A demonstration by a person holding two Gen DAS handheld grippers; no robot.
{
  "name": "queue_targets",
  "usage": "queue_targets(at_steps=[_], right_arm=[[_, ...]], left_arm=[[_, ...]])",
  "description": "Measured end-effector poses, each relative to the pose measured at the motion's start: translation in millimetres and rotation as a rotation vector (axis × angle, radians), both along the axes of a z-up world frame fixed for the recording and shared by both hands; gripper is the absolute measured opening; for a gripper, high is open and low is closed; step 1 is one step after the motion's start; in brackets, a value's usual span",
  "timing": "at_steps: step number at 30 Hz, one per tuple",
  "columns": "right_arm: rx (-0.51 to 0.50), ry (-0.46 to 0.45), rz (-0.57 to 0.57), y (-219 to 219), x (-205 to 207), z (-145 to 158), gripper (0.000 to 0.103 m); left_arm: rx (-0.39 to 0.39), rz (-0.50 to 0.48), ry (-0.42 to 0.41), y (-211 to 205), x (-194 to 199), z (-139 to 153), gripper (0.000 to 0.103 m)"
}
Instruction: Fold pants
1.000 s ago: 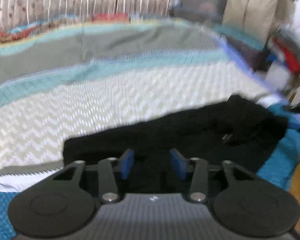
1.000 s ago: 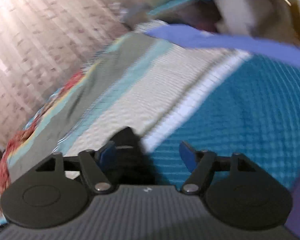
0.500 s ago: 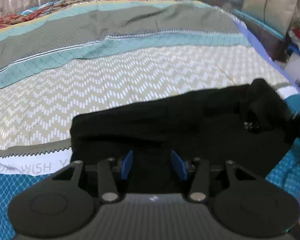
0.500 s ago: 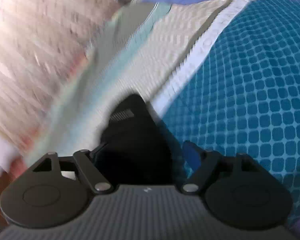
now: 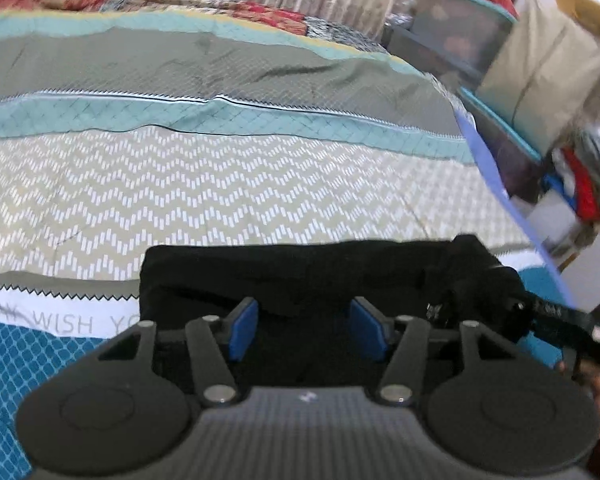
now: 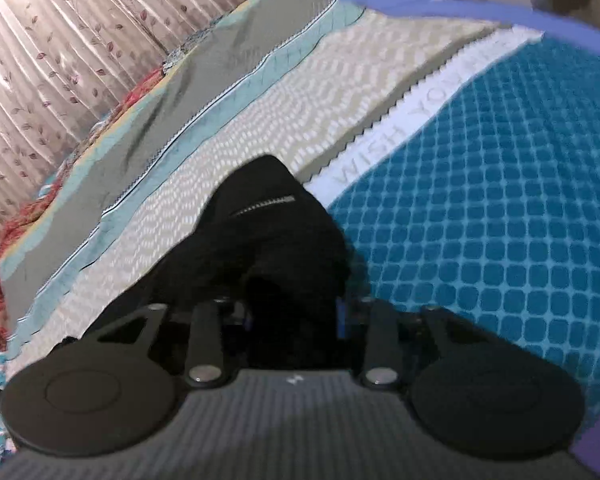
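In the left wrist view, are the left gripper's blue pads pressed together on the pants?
No: the left gripper has its blue pads standing apart over the black pants.

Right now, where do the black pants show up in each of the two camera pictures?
Left wrist view: the black pants lie across the lower middle, just beyond the blue pads.
Right wrist view: the pants rise from bottom centre, bunched, zipper on top.
Shared landmark: the white band on the bedspread, lettered WISH.

a home bedroom; patchwork bedspread (image 5: 228,196); leaf-print curtain (image 6: 60,52); stacked storage boxes (image 5: 460,36)
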State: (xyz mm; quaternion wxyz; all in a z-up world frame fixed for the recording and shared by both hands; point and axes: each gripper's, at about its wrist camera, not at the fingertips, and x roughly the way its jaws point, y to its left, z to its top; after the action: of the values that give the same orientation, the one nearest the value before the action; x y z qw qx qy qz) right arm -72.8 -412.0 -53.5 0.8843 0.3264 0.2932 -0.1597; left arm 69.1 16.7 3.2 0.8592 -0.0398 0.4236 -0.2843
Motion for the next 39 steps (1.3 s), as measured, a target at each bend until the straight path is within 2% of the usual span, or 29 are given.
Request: queue_targets(at_steps=[3,5,9,11,15,17,19,21,22,23,27,30,31,32,33,34,36,37,38,39], right_arm=[[-0.154,-0.058,0.132,47,7,39,0.020],[-0.289,-0.070,0.228,90,17,57,0.020],[-0.543,-0.111,0.438,186,37,71,0.019],[-0.628,-0.128,0.553,233,50,67,0.019],[-0.731,-0.144,0.760,317,73,42,0.019],[-0.826,-0.122,0.867,348,79,19,0.020],[-0.835,-0.095,0.929,357,78,4,0.023],[-0.813,-0.124,0.978,351,72,6,0.037],[-0.789,-0.158,1.007,345,64,12,0.053],[-0.758,-0.189,1.025,337,57,20,0.063],[-0.704,-0.221,0.934,301,32,44,0.064],[-0.643,-0.194,0.793,262,23,54,0.064],[-0.632,-0.177,0.751,252,23,54,0.064],[-0.618,-0.156,0.716,242,24,53,0.064],[-0.602,-0.127,0.693,234,27,48,0.064],[-0.579,-0.089,0.681,226,33,40,0.064],[-0.543,-0.032,0.685,218,43,29,0.062],[-0.525,0.002,0.675,217,48,26,0.050],[-0.505,0.020,0.665,215,48,25,0.022],[-0.476,0.016,0.663,215,50,28,0.014]], left_arm=[[-0.050,0.019,0.004,7,8,13,0.070],[-0.073,0.022,-0.009,7,12,21,0.092],[-0.103,0.043,-0.063,16,11,33,0.093],[-0.114,0.075,-0.062,29,12,31,0.094],[-0.083,0.181,-0.013,66,17,8,0.094],[-0.064,0.240,0.035,86,21,-10,0.094],[-0.058,0.277,0.083,99,26,-24,0.094],[-0.072,0.280,0.116,103,32,-34,0.094],[-0.080,0.270,0.124,102,34,-37,0.094],[-0.087,0.254,0.133,98,38,-39,0.094],[-0.097,0.162,0.134,65,53,-43,0.094],[-0.093,0.109,0.140,40,64,-45,0.095],[-0.090,0.095,0.143,32,64,-45,0.094],[-0.082,0.078,0.151,24,67,-47,0.081],[-0.073,0.059,0.165,17,68,-49,0.064],[-0.075,0.027,0.195,11,68,-50,0.033],[-0.066,0.009,0.175,8,59,-40,0.024],[-0.078,0.000,0.142,11,51,-28,0.019],[-0.099,-0.004,0.123,15,43,-18,0.017],[-0.128,-0.011,0.103,22,34,-6,0.016]])
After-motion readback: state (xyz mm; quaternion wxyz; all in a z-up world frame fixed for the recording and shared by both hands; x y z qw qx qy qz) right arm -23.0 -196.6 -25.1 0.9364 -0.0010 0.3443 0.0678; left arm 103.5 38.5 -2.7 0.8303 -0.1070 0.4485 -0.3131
